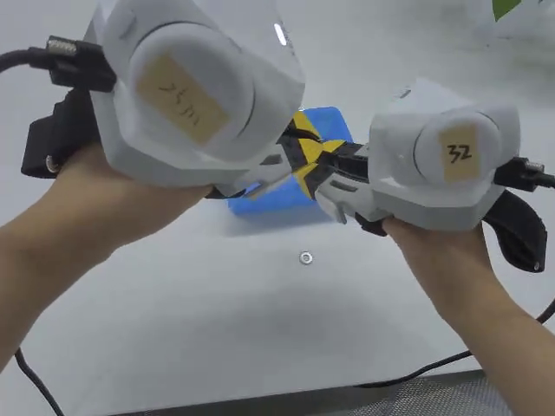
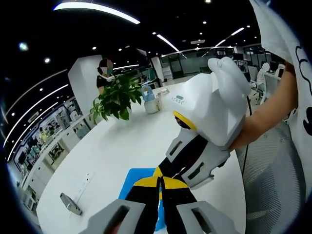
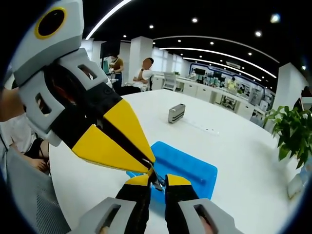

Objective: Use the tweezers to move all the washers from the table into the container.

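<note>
A single small metal washer [image 1: 306, 257] lies on the white table [image 1: 217, 329], in front of the blue container [image 1: 270, 203]. Both grippers hover tip to tip above the container. My left gripper [image 1: 302, 146] comes in from the left with its yellow-tipped jaws pressed together. My right gripper [image 3: 157, 183] meets it from the right, shut on a thin metal piece that looks like the tweezers [image 3: 155, 179]. In the right gripper view the left gripper [image 3: 148, 165] points straight at those tips, over the blue container [image 3: 190, 168].
A small grey box [image 3: 176, 112] lies on the table beyond the container. A potted plant [image 2: 116, 97] stands at the table's far side, with people and desks behind it. A black cable [image 1: 425, 368] runs along the near table edge.
</note>
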The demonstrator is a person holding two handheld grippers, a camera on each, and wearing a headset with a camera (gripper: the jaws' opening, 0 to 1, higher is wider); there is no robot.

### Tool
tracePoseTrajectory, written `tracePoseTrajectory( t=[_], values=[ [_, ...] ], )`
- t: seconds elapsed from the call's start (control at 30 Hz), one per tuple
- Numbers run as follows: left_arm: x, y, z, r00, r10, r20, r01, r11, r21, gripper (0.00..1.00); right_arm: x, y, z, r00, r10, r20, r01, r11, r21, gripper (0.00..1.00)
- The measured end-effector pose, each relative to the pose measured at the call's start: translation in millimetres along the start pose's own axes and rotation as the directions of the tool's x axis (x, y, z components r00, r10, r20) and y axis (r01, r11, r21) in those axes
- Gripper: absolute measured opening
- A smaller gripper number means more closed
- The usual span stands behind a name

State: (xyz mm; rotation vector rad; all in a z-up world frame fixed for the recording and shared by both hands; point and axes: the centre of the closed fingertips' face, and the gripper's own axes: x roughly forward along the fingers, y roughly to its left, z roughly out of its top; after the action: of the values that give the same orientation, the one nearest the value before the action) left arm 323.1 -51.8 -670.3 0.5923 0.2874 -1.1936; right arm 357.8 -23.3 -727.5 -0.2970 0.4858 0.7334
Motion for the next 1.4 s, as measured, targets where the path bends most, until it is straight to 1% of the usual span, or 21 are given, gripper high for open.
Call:
tracePoseTrajectory(
  t=[0.1, 0.23, 0.37, 0.43, 0.53, 0.67, 0.77, 0.8, 0.9, 1.13, 1.4],
  values=[
    [0.6, -8.5, 1.1, 1.0, -0.006, -0.006, 0.007, 1.0, 0.022, 0.0, -4.4, 1.9, -3.2, 1.0, 0.005, -0.003, -0.004, 1.0, 0.012, 0.07],
    [0.6, -10.9, 5.3, 1.0, -0.007, -0.003, 0.007, 0.999, 0.036, 0.0, -11.5, 3.7, -4.6, 0.9999, -0.002, -0.01, 0.002, 1.0, 0.009, 0.07],
    [-1.8, -13.6, 13.5, 0.9996, -0.019, 0.019, 0.019, 1.0, 0.023, 0.0, -19.2, 2.8, -1.6, 1.0, -0.006, 0.002, 0.006, 1.0, 0.026, 0.07],
    [0.0, -16.5, 12.8, 0.9993, -0.034, 0.017, 0.034, 0.999, 0.011, 0.0, -20.2, 4.4, -6.2, 0.9999, -0.001, -0.012, 0.002, 1.0, 0.029, 0.07],
    [4.8, -25.1, 6.8, 0.9976, -0.07, 0.002, 0.07, 0.998, -0.002, 0.0, -20.5, 9.3, -18.5, 0.9991, 0.013, -0.04, -0.012, 0.999, 0.035, 0.07],
    [7.8, -35.6, -1.0, 0.9944, -0.105, -0.015, 0.105, 0.994, -0.02, 0.0, -21.8, 16.4, -30.3, 0.9977, 0.03, -0.062, -0.027, 0.998, 0.05, 0.06],
    [9.3, -40.5, -7.2, 0.992, -0.124, -0.025, 0.123, 0.991, -0.044, 0.0, -20.9, 23.6, -41.2, 0.9954, 0.051, -0.081, -0.046, 0.996, 0.072, 0.06],
    [10.3, -43.4, -11.9, 0.9902, -0.135, -0.035, 0.133, 0.99, -0.057, 0.0, -20.0, 26.2, -45.0, 0.9943, 0.059, -0.089, -0.052, 0.996, 0.078, 0.06],
    [11.8, -47.1, -18.8, 0.9876, -0.147, -0.054, 0.144, 0.987, -0.068, 0.0, -17.9, 30.7, -51.7, 0.9927, 0.068, -0.099, -0.059, 0.994, 0.086, 0.07],
    [15.0, -50.1, -29.5, 0.9827, -0.161, -0.091, 0.153, 0.984, -0.097, 0.0, -14.2, 34.0, -61.0, 0.9894, 0.085, -0.118, -0.072, 0.991, 0.112, 0.07],
    [13.7, -48.0, -32.4, 0.9825, -0.153, -0.106, 0.143, 0.985, -0.096, 0.0, -11.5, 34.8, -60.3, 0.9895, 0.091, -0.112, -0.077, 0.989, 0.125, 0.07]
  ],
)
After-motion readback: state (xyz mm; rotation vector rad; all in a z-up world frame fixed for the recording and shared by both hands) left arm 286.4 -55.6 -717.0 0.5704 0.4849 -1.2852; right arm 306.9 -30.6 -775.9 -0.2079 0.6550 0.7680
